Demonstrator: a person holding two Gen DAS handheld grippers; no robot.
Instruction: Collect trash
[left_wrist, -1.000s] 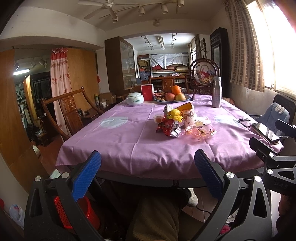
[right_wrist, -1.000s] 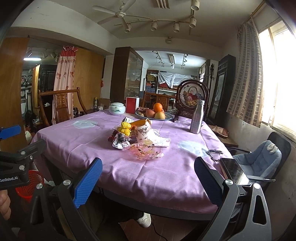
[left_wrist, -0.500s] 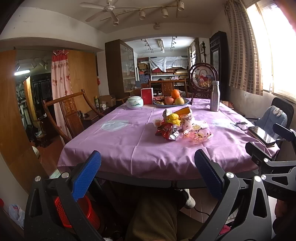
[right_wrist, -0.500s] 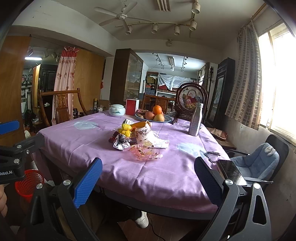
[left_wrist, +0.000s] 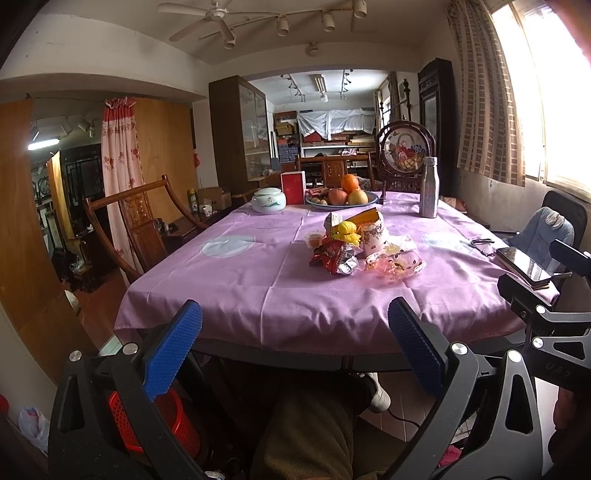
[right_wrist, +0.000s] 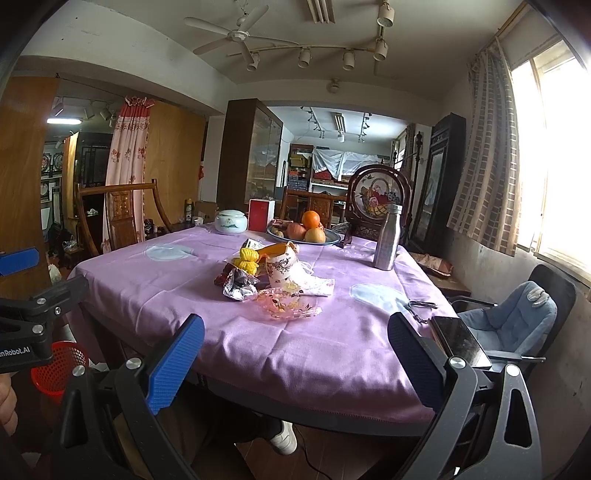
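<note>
Both the left gripper (left_wrist: 293, 332) and right gripper (right_wrist: 295, 347) hang spread and empty before the table (left_wrist: 229, 295), so nothing looks collected yet: the trash (left_wrist: 354, 247) sits heaped mid-table, the red bin (right_wrist: 59, 365) on the floor beside it.

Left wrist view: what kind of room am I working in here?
Most likely a lived-in home dining room. A large table under a purple tablecloth carries a fruit bowl and a pile of wrappers, a carved wooden chair stands beside it, and a glass-front cabinet stands behind.
</note>
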